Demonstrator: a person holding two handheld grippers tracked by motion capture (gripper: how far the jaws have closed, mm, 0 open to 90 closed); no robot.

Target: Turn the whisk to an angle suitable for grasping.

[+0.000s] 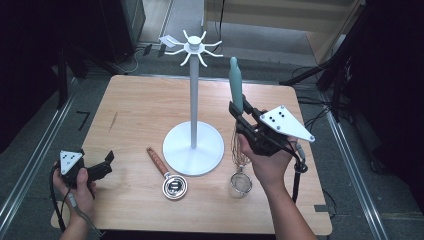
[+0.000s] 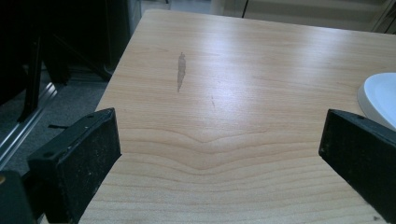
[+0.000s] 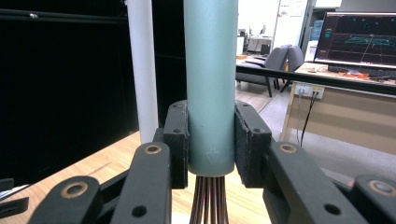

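So the right gripper [image 1: 241,113] is clamping down on a whisk with a long teal-green cylindrical handle and coppery wire loops [image 1: 235,85], and in the right gripper view both black pads are pressing flat against the handle [image 3: 210,84] just above where the wires are coming out. The whisk is standing upright, handle pointing up, wires hanging down in front of the person's right hand [image 1: 267,162], up off the table. Just to its left is a white hanging stand with a round base, tall pole and spoked hooks on top [image 1: 193,75], sitting mid-table. Near the base of it there's a small metal strainer with a reddish wooden handle [image 1: 166,175] lying flat, and a little round wire-mesh sieve [image 1: 241,183] right below the whisk. Over at the near left corner the left gripper [image 1: 109,159] is resting low with its jaws spread wide and nothing between them, just bare light wooden table [image 2: 224,93] showing through the gap
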